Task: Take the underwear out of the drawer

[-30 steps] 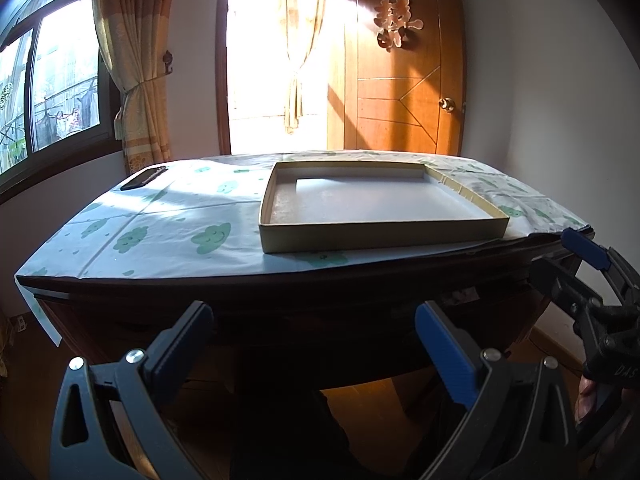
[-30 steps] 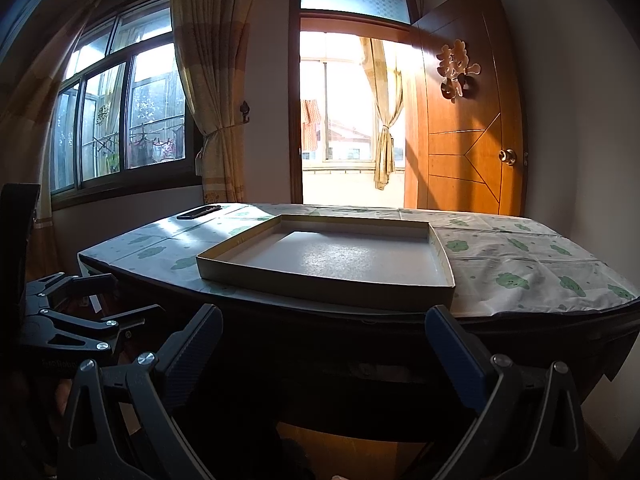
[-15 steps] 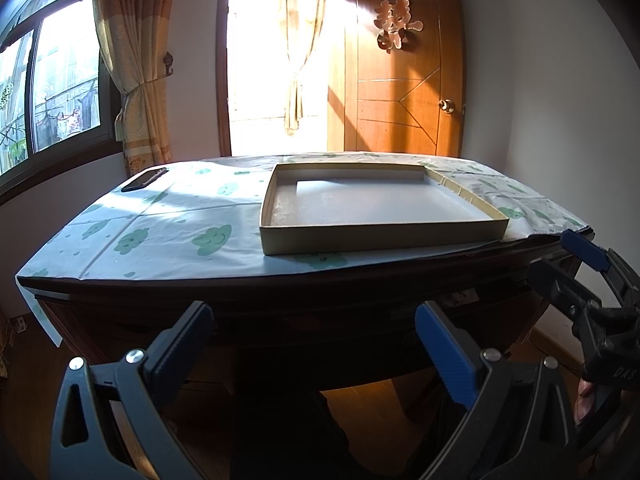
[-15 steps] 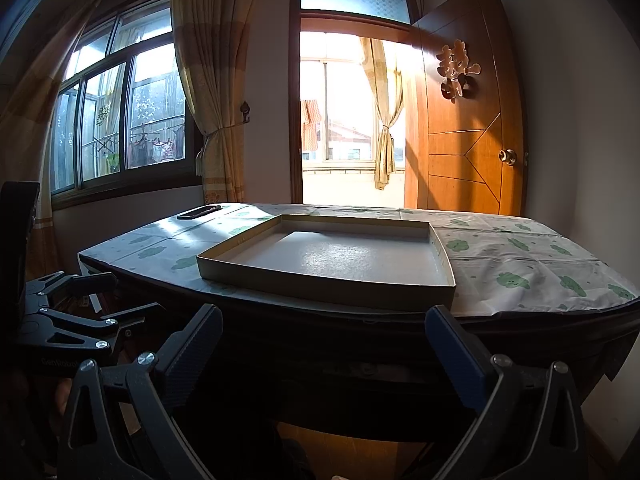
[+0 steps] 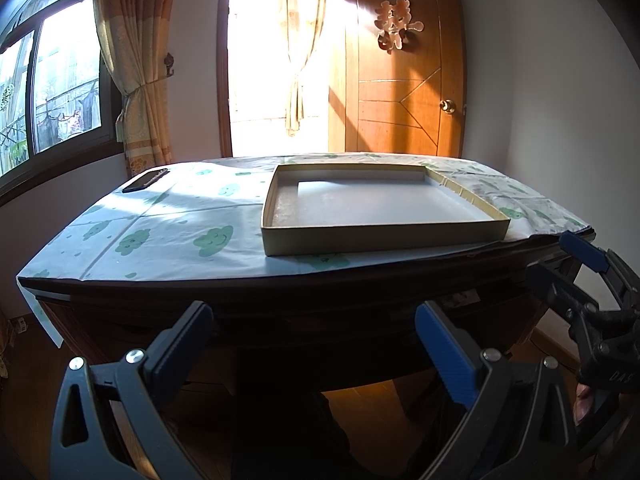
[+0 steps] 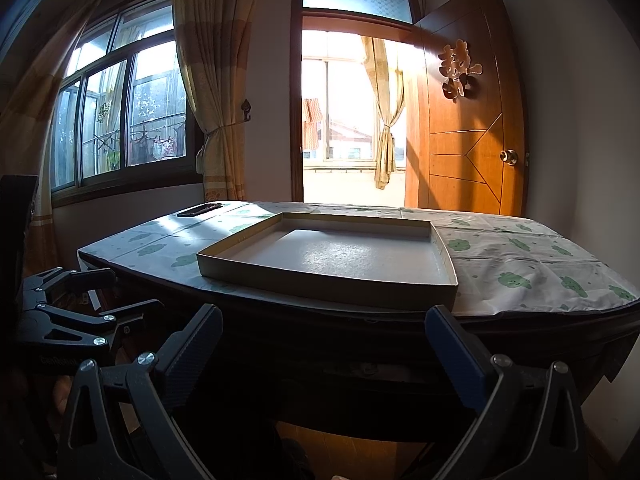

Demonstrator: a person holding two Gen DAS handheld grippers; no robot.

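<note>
Left gripper [image 5: 312,344]: jaws apart, empty, held low before the near edge of the desk [image 5: 168,240].
Right gripper [image 6: 324,348]: jaws apart, empty, level with the left one and to its right.
Drawer [image 6: 360,364]: not clearly made out; probably in the dark desk front straight ahead, under the top, running left to right. The right gripper appears squarer to it.
Underwear: not visible, presumably shut inside.
Shallow cardboard tray [image 5: 384,236]: empty, on the desk top.
Dark flat device [image 5: 145,180]: far left.
</note>
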